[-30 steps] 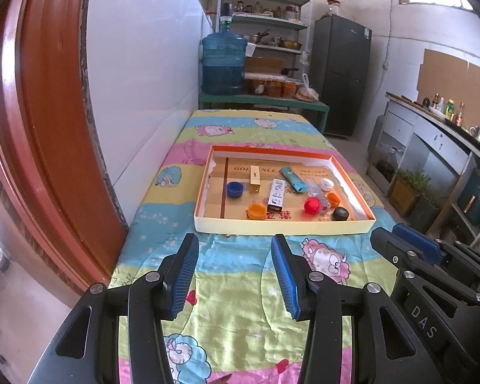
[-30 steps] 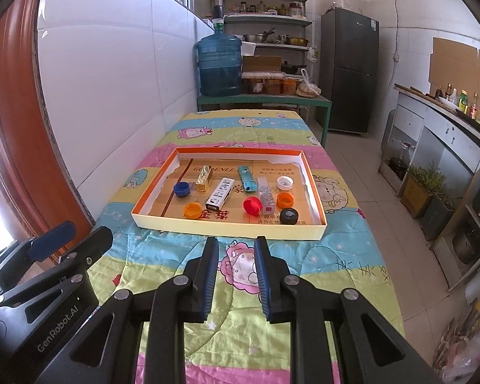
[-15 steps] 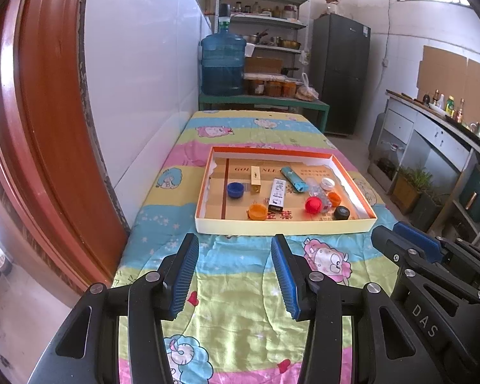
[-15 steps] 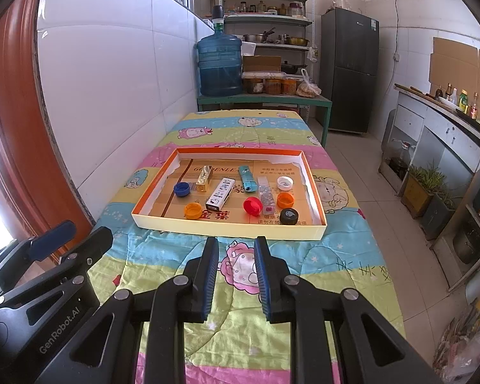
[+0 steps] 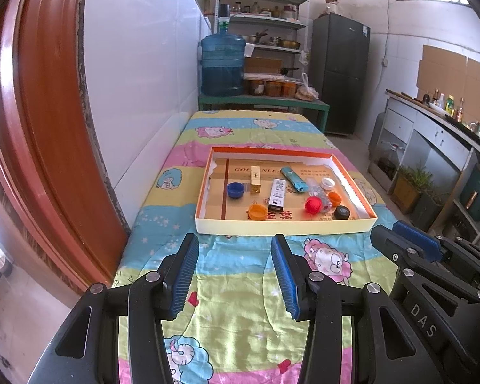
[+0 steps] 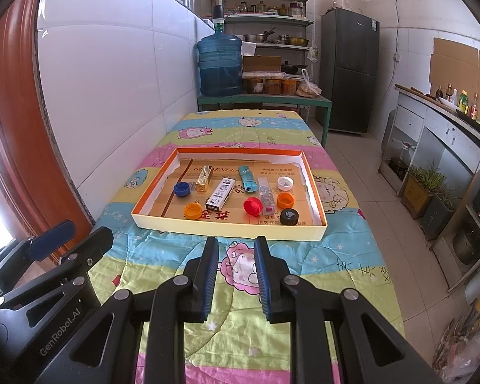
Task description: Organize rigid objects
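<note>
A shallow cardboard tray (image 5: 284, 225) (image 6: 227, 226) lies on the quilt-covered table ahead of both grippers. It holds bottle caps: blue (image 6: 181, 188), two orange (image 6: 192, 210) (image 6: 285, 200), red (image 6: 252, 206), black (image 6: 289, 216) and white (image 6: 285, 182). It also holds a gold box (image 6: 204, 179), a white box (image 6: 220, 193), a teal lighter (image 6: 247, 177) and a clear box (image 6: 265, 192). My left gripper (image 5: 235, 276) is open and empty, short of the tray. My right gripper (image 6: 235, 276) is open by a narrower gap and empty.
The table (image 6: 240, 128) runs along a white tiled wall (image 6: 112, 80) on the left. A red door frame (image 5: 32, 128) is at the near left. A water jug (image 6: 219, 64) and shelves stand beyond the far end. A counter (image 6: 448, 134) lines the right side.
</note>
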Motion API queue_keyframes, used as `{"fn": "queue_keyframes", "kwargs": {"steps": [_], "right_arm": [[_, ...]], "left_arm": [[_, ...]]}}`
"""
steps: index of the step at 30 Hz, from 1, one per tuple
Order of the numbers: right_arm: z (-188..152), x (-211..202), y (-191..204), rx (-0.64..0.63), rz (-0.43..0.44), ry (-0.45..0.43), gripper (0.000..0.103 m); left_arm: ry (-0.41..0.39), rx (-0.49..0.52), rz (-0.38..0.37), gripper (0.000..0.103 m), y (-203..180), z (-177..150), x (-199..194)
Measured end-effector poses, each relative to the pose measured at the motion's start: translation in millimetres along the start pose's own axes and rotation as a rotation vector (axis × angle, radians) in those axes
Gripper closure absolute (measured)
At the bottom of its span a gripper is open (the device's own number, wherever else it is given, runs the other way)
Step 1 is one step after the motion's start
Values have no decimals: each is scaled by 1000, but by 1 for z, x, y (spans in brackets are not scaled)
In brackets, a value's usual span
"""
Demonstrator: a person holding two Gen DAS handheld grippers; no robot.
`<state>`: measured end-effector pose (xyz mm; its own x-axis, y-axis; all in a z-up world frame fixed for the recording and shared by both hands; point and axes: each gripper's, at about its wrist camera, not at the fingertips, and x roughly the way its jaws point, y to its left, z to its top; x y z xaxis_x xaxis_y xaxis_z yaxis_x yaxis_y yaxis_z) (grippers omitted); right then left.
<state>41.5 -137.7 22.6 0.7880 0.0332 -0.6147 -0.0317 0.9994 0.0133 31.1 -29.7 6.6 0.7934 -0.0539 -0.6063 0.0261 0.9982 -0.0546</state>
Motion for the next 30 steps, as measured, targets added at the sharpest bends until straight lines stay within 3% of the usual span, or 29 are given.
{"fn": "queue_keyframes", "kwargs": {"steps": [30], "right_arm": [[-1,0,1,5,4,5,80]], "left_arm": [[1,1,3,54,0,1,0]]}}
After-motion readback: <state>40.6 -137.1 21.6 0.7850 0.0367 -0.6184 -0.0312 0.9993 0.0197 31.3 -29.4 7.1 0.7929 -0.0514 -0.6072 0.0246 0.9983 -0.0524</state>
